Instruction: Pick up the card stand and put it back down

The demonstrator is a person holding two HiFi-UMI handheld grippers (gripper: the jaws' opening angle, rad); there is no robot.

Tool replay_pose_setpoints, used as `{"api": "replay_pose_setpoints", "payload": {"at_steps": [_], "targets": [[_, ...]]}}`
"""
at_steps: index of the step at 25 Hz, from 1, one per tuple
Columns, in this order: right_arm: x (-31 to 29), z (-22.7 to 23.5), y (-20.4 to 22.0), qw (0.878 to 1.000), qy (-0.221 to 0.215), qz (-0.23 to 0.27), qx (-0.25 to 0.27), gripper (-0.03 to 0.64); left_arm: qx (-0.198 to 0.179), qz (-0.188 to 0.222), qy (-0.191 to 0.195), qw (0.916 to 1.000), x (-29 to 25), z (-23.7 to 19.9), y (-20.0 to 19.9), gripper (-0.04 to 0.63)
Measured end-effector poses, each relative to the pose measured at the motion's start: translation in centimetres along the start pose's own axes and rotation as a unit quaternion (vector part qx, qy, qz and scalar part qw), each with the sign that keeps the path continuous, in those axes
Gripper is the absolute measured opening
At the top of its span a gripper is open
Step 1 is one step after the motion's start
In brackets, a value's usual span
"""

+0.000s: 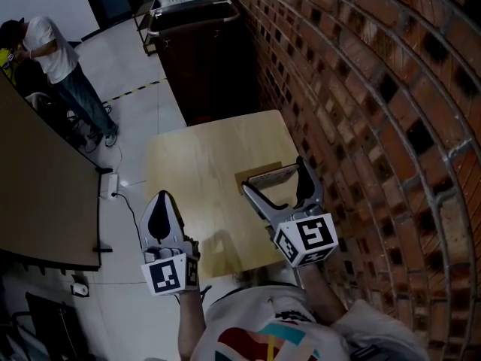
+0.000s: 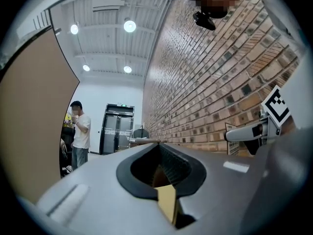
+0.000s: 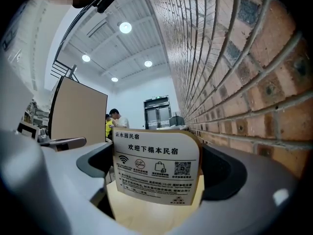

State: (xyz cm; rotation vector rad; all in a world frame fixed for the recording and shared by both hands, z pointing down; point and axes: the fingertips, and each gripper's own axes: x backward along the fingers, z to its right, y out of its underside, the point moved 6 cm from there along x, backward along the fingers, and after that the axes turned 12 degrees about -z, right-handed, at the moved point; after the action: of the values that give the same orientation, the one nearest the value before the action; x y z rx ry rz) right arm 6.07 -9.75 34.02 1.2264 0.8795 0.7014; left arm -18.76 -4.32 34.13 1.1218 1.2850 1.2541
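The card stand (image 1: 272, 176), a white printed card on a wooden base, is at the right side of a small wooden table (image 1: 199, 164), near the brick wall. My right gripper (image 1: 273, 177) has its jaws spread wide around it, and the pads touch both side edges of the card stand (image 3: 156, 165), which fills the gap in the right gripper view. The stand's base looks level with the tabletop. My left gripper (image 1: 161, 200) hovers at the table's left front edge, shut, with nothing held; its jaws (image 2: 161, 153) meet in its own view.
A brick wall (image 1: 361, 89) runs close along the table's right side. A dark cabinet (image 1: 203, 59) stands behind the table. A brown partition (image 1: 37, 186) is to the left, and a person (image 1: 56, 55) stands far left by it.
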Motion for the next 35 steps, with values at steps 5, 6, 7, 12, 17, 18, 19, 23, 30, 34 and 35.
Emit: {"api": "replay_pose_setpoints", "payload": {"at_steps": [5,6,7,12,17,18,19,23,30,34,35], "targets": [[0.1,-0.2,0.1,1.000,-0.006,0.001,0.002,0.531,0.002,-0.006,-0.003,1.0000,0.3,-0.2,0.1,0.005],[0.1,-0.3,0.2,1.000,-0.008,0.001,0.002,0.531,0.002,-0.008,-0.003,1.0000,0.4,-0.2,0.2,0.005],[0.1,-0.3,0.2,1.000,-0.010,-0.001,0.002,0.531,0.002,-0.010,-0.003,0.9999,0.4,-0.2,0.3,0.005],[0.2,-0.8,0.5,1.000,-0.010,-0.008,0.001,0.531,0.001,-0.015,-0.002,0.9999,0.6,-0.4,0.3,0.005],[0.3,-0.8,0.4,1.000,-0.007,-0.008,-0.001,0.531,0.004,-0.015,0.000,0.9999,0.7,-0.6,0.4,0.005],[0.4,-0.8,0.5,1.000,-0.005,-0.008,-0.001,0.531,0.004,-0.016,0.000,0.9999,0.7,-0.5,0.4,0.005],[0.4,-0.7,0.5,1.000,-0.004,-0.008,-0.001,0.531,0.005,-0.016,0.001,0.9999,0.7,-0.5,0.4,0.005],[0.5,-0.5,0.6,1.000,-0.002,-0.011,0.000,0.531,0.007,-0.017,0.001,0.9998,0.7,-0.6,0.5,0.005],[0.5,-0.6,0.6,1.000,-0.002,-0.013,0.003,0.531,0.013,-0.020,0.002,0.9997,0.6,-0.5,0.6,0.005],[-0.7,-0.2,0.8,1.000,-0.004,-0.018,0.005,0.531,0.022,-0.021,-0.001,0.9995,0.4,-0.4,0.8,0.005],[-1.3,0.0,0.9,1.000,-0.003,-0.020,0.006,0.531,0.022,-0.022,-0.001,0.9995,0.3,-0.3,0.9,0.005]]}}
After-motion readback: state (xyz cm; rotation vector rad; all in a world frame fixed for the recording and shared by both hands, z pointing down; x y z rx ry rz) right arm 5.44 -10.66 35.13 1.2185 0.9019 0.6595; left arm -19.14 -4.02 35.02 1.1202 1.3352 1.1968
